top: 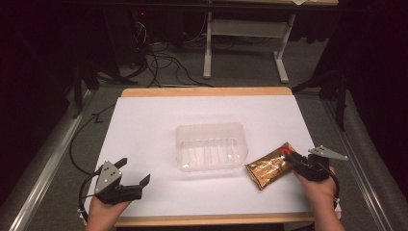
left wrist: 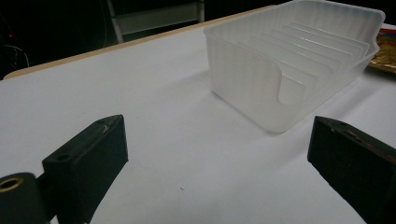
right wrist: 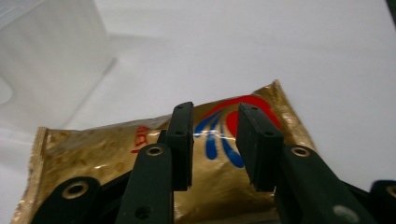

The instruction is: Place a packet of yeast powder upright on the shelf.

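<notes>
Beneath the right gripper [right wrist: 215, 140] a gold snack packet [right wrist: 140, 154] is seen lying flat on the white counter [top: 144, 125]. The jaws are held a little apart over the packet's red-and-blue printed end, with nothing pinched between the pads; whether the pads touch the foil cannot be told. Just beyond the packet's far end, to that gripper's left, a clear plastic container [top: 210, 146] is set on the counter. Well apart from both, the left gripper [top: 132, 171] is held low over bare counter, its jaws spread wide and empty, with the container ahead of it.
</notes>
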A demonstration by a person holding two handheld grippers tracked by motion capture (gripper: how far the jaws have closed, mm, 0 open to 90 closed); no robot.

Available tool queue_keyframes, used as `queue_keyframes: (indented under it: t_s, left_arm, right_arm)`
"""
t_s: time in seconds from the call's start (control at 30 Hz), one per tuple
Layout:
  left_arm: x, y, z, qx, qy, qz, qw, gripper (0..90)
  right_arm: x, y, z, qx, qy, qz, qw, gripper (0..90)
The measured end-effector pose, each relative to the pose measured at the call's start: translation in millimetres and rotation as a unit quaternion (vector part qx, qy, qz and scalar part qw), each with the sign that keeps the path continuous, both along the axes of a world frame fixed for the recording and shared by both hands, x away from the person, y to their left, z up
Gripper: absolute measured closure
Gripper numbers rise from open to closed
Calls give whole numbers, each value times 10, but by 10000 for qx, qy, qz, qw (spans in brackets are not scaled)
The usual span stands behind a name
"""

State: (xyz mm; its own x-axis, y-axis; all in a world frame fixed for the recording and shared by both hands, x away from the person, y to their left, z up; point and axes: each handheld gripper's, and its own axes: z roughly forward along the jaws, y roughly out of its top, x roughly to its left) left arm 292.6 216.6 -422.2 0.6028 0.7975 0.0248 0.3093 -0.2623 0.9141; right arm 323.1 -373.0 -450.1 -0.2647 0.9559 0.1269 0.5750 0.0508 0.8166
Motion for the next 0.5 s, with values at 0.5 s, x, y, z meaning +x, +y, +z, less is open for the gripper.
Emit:
queue_keyframes:
  t_s: [0.5]
  left_arm:
    - [5,-27,-18,48,41,-30,10000,57]
  right_arm:
    - [31,-389,-88,196,101,-650,9976,574]
